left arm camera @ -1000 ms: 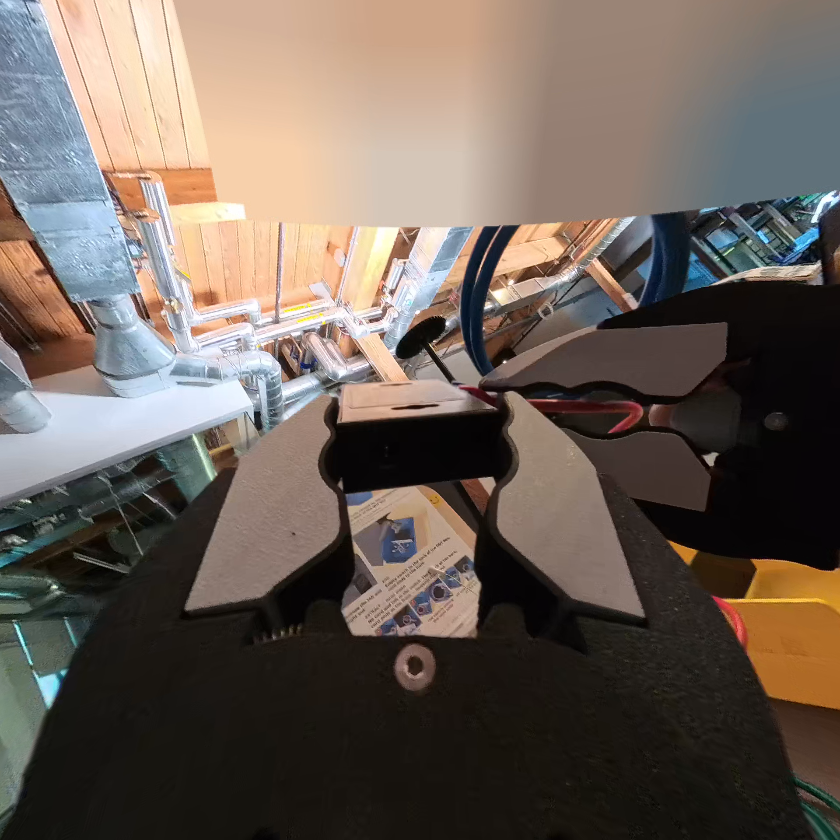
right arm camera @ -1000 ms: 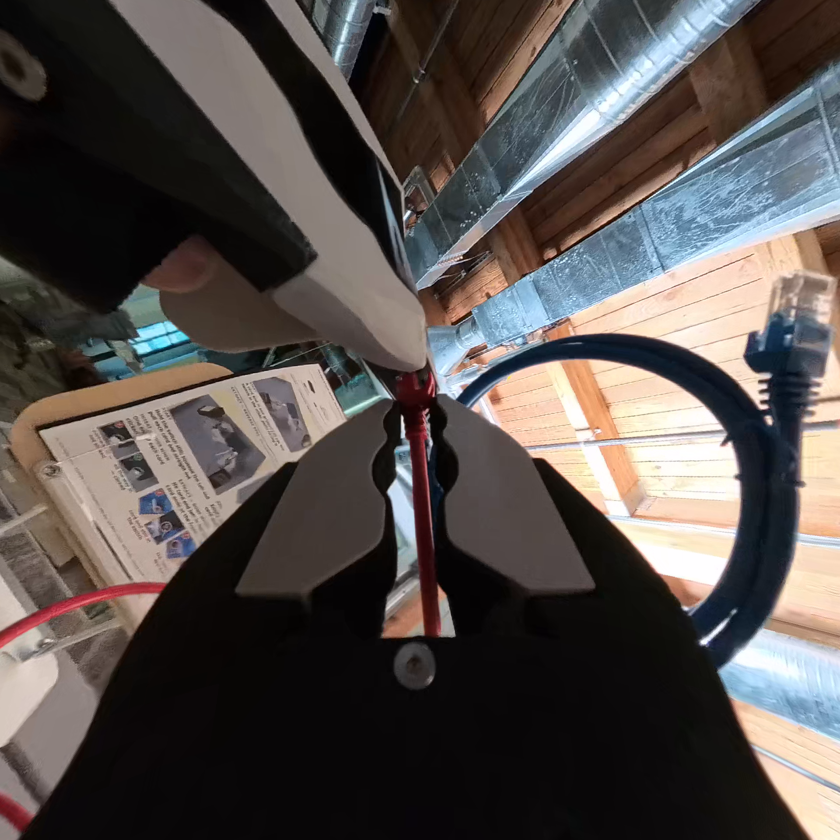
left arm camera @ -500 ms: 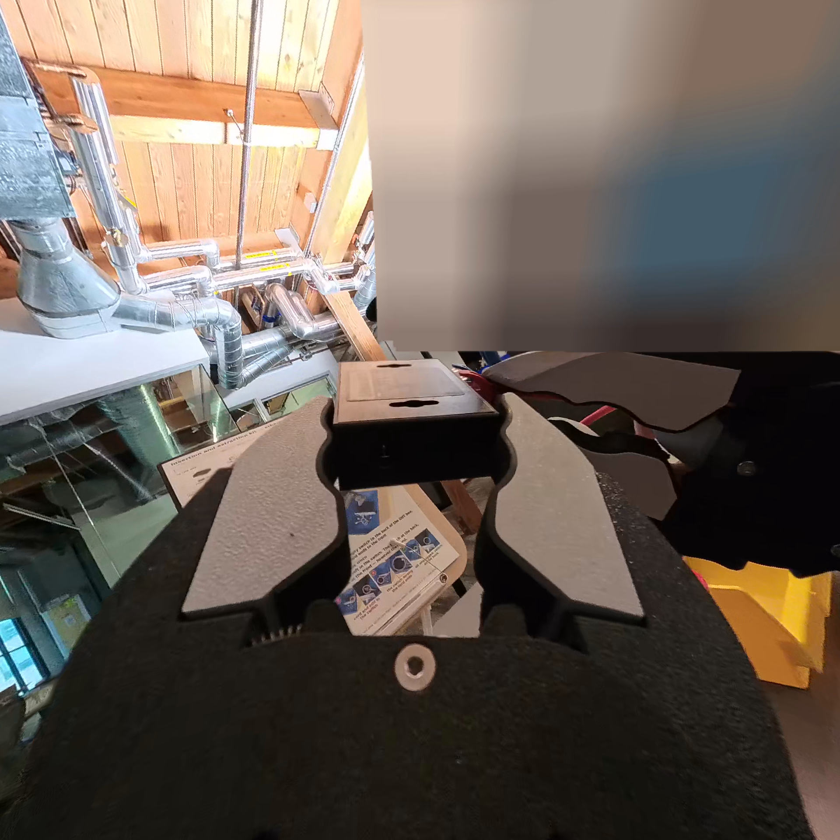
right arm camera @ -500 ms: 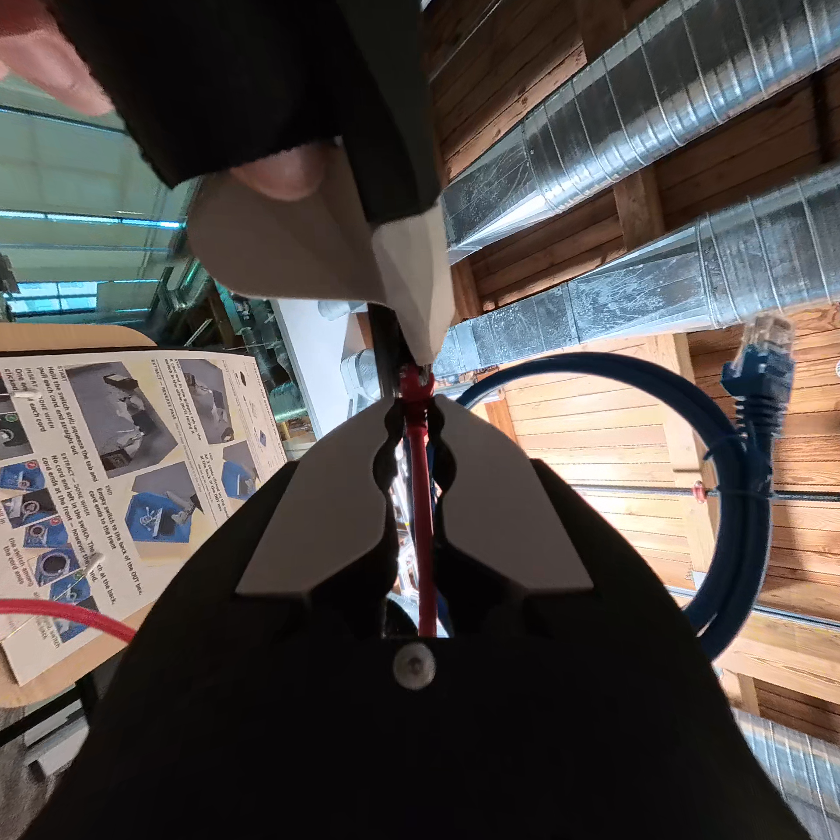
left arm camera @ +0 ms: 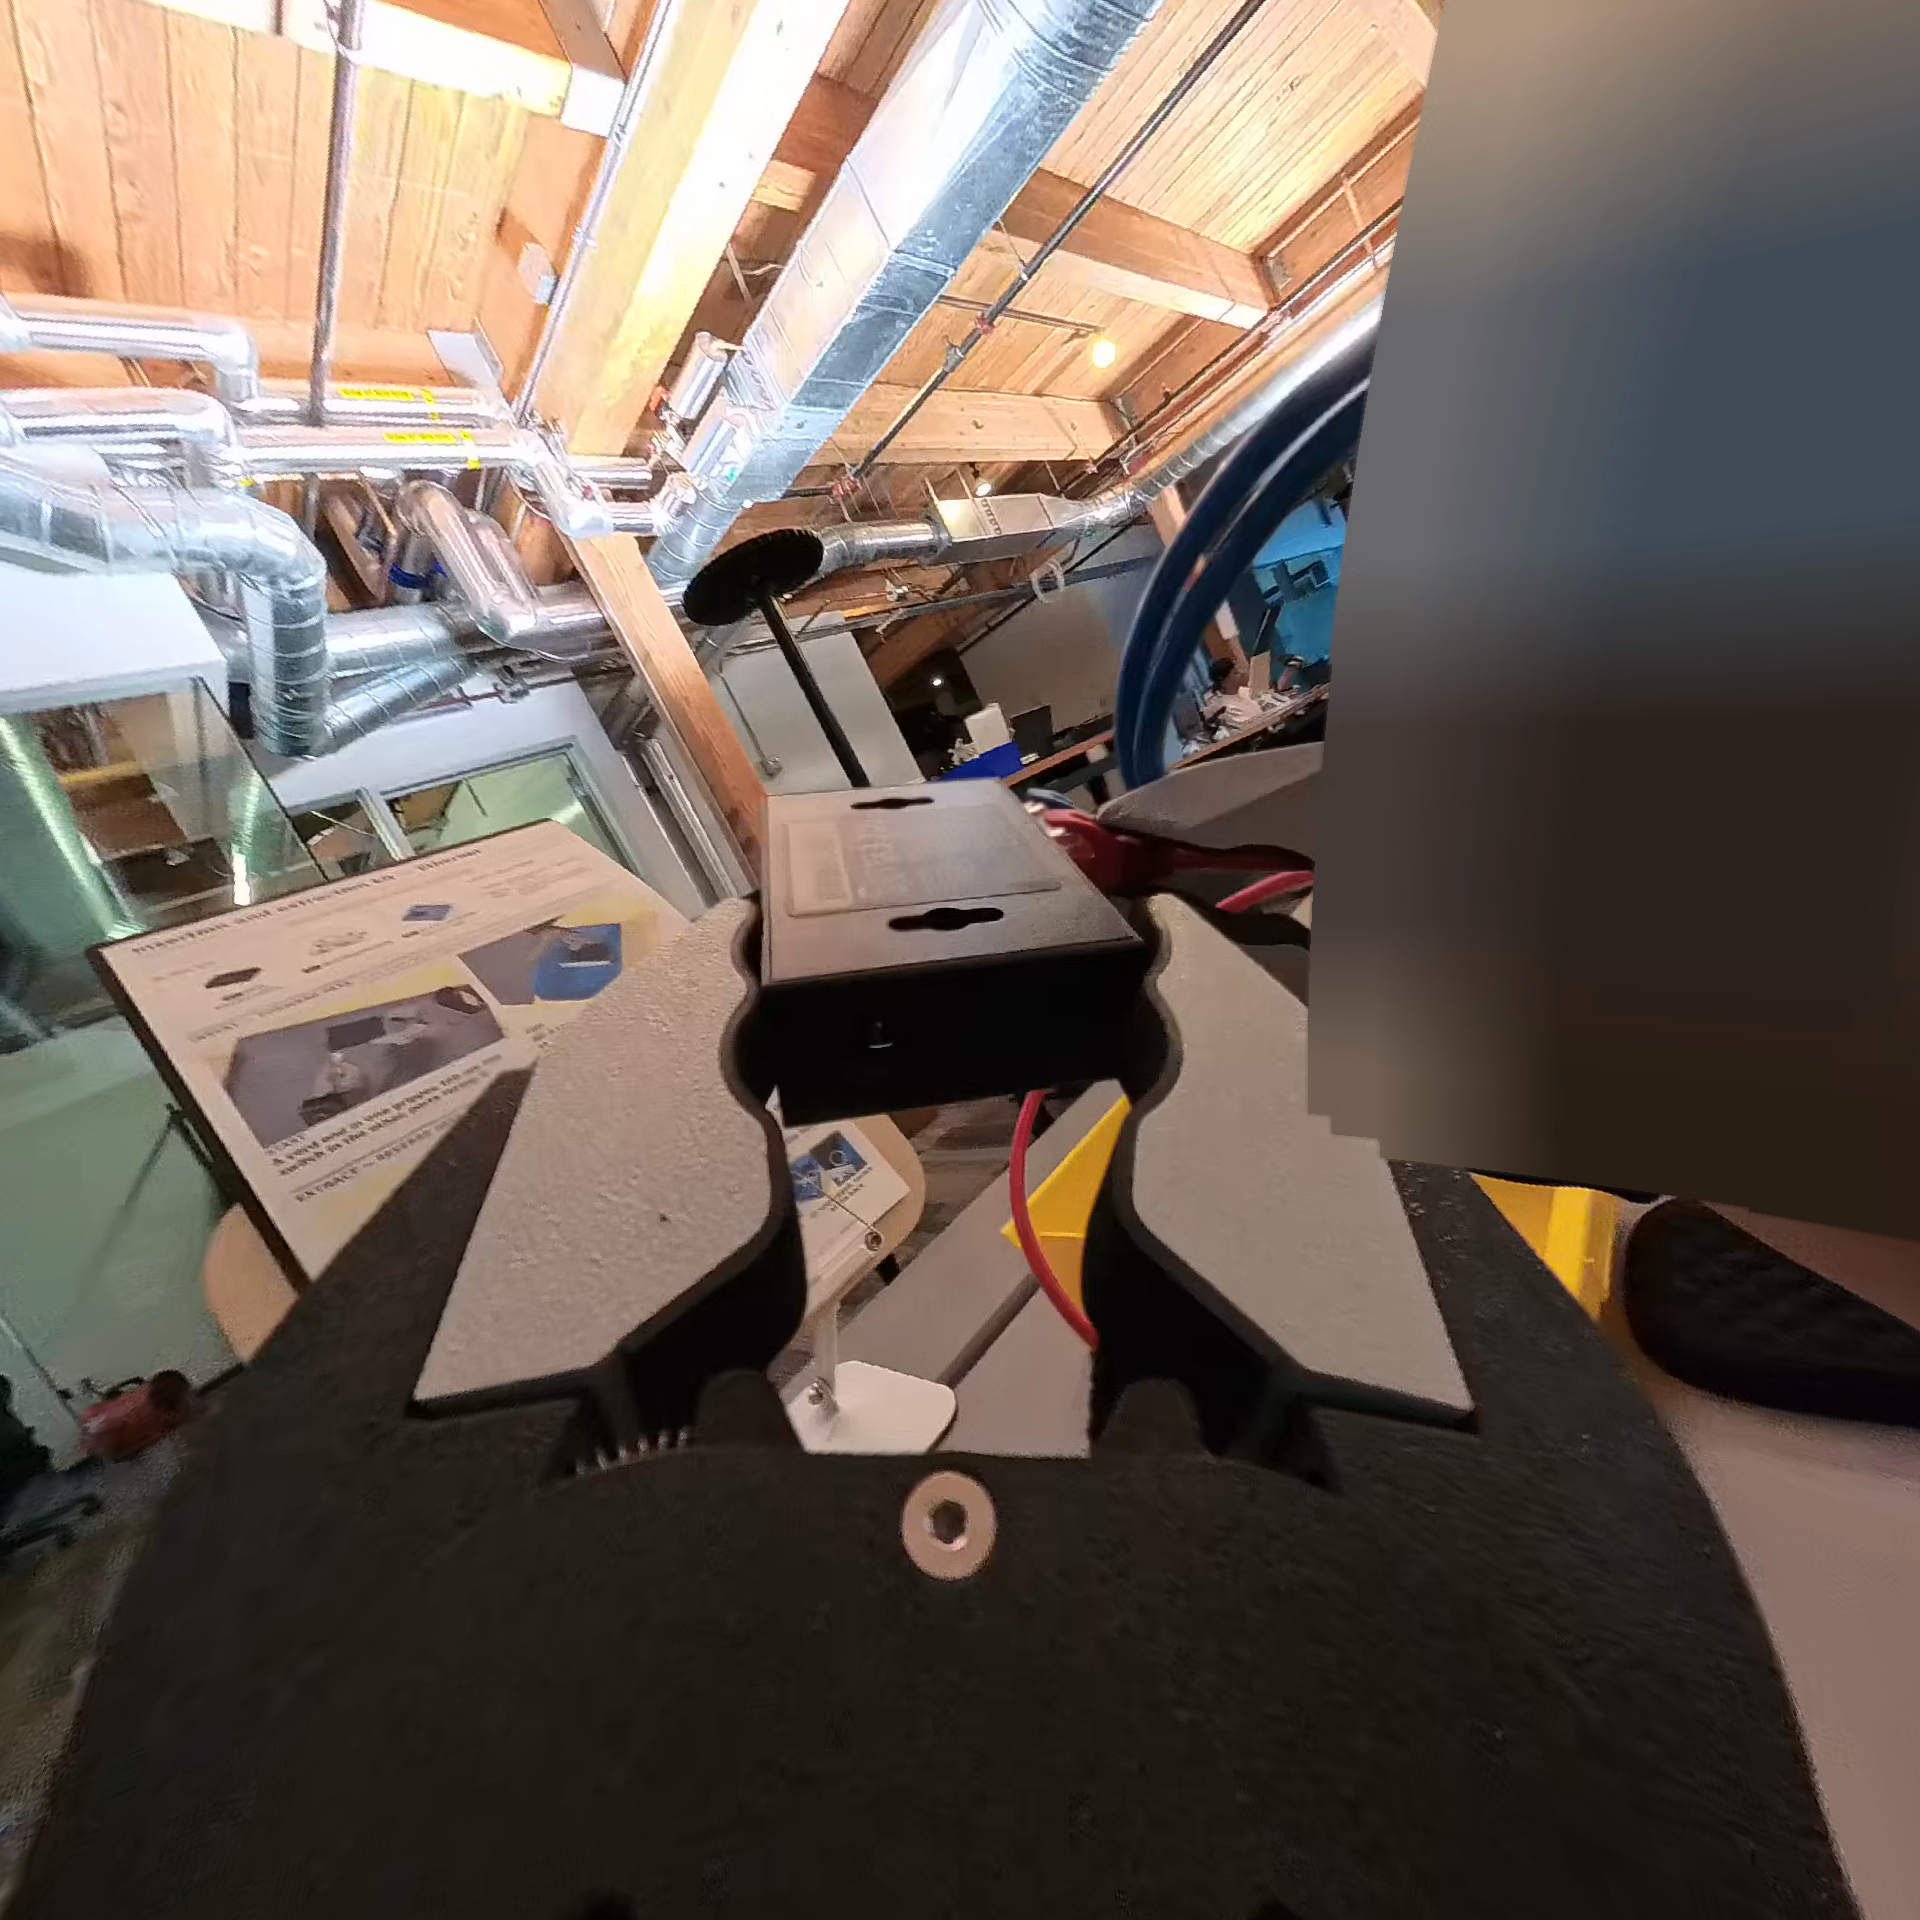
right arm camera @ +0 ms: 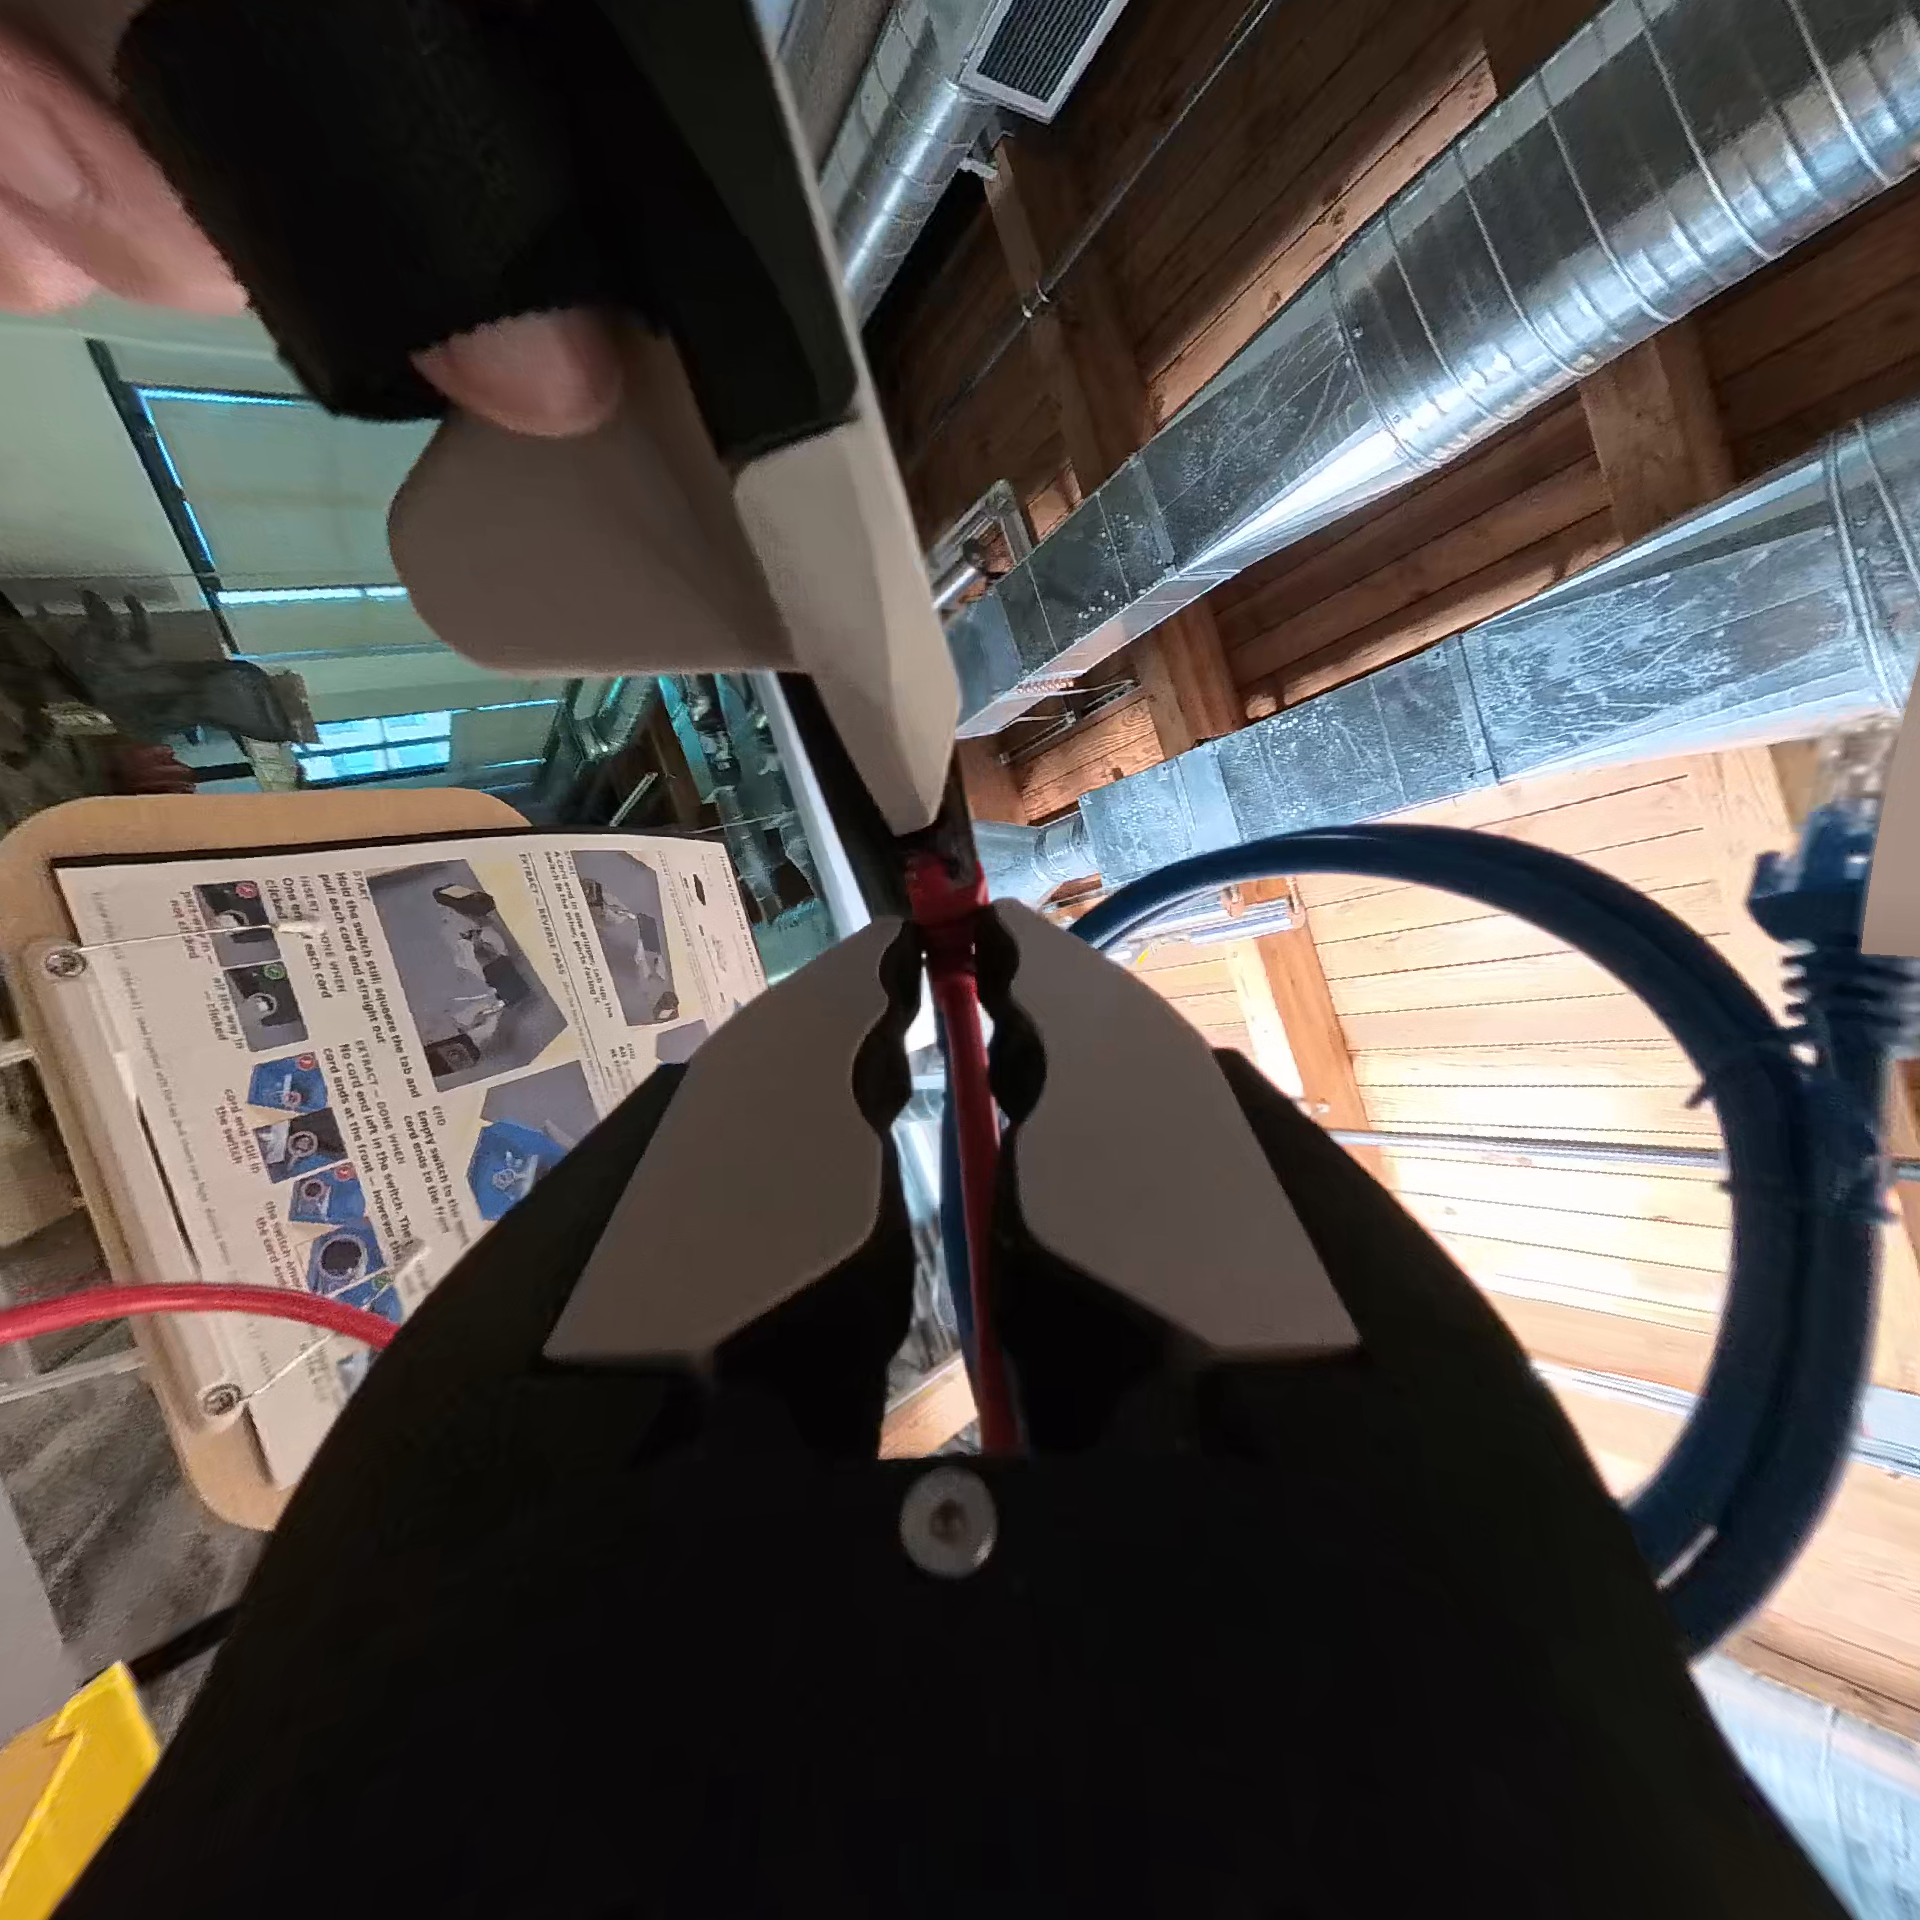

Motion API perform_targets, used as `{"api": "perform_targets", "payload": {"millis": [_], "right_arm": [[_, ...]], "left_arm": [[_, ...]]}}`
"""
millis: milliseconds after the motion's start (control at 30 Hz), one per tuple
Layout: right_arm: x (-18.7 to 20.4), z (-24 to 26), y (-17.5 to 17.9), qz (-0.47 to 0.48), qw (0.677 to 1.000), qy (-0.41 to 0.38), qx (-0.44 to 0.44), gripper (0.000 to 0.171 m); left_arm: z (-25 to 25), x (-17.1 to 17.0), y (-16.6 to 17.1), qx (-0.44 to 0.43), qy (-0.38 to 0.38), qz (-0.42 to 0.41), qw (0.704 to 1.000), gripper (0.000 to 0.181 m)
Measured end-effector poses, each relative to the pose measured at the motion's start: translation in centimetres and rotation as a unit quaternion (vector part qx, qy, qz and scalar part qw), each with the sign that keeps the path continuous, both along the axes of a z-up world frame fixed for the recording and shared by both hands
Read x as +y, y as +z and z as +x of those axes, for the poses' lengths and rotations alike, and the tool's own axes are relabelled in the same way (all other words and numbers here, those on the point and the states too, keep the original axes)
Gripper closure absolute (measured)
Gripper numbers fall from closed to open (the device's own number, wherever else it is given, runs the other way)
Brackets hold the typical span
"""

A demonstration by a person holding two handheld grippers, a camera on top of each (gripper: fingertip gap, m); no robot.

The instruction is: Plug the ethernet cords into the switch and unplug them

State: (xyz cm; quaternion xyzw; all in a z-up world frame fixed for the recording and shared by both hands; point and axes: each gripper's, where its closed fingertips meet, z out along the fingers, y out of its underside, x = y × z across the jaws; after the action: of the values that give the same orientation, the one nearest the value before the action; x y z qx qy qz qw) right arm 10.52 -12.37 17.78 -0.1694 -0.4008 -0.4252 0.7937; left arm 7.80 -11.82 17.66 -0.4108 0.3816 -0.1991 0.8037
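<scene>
A pale table [left arm camera: 1808, 1558] carries a yellow bin [left arm camera: 1558, 1236] and, just beside it, a black textured object [left arm camera: 1766, 1320].

1. The switch [left arm camera: 940, 956] is showing a matt black casing, seemingly plastic.
2. The left hand-held gripper [left arm camera: 951, 1023] is showing rough, grainy grey fingers [left arm camera: 623, 1132].
3. The red cord [right arm camera: 971, 1122] is looking smooth and rubbery.
4. Ceiling ducts [right arm camera: 1507, 343] are gleaming as ribbed metal against wood planks [right arm camera: 1475, 1039].

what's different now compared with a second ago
Nothing was taken or let go. Both hands swung, so the instruction board shows larger and lower in the left wrist view. The left tool stays clamped on the black switch, the right tool on the red cord.
</scene>
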Motion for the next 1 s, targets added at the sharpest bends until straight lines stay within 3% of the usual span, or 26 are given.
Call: {"api": "perform_targets", "payload": {"millis": [733,833,1000], "right_arm": [[0.9,-0.3,-0.3,-0.076,0.997,0.018,0.019,0.162],[2.6,-0.3,-0.9,-0.130,0.991,0.015,0.009,0.161],[5.4,-0.3,-2.8,-0.249,0.968,0.034,0.024,0.160]], "left_arm": [[-0.1,0.9,-0.5,-0.009,0.009,-0.031,0.999,0.115],[-0.2,2.5,-1.0,0.011,0.042,-0.059,0.997,0.115],[-0.6,3.5,-1.8,0.043,0.025,-0.071,0.996,0.113]]}}
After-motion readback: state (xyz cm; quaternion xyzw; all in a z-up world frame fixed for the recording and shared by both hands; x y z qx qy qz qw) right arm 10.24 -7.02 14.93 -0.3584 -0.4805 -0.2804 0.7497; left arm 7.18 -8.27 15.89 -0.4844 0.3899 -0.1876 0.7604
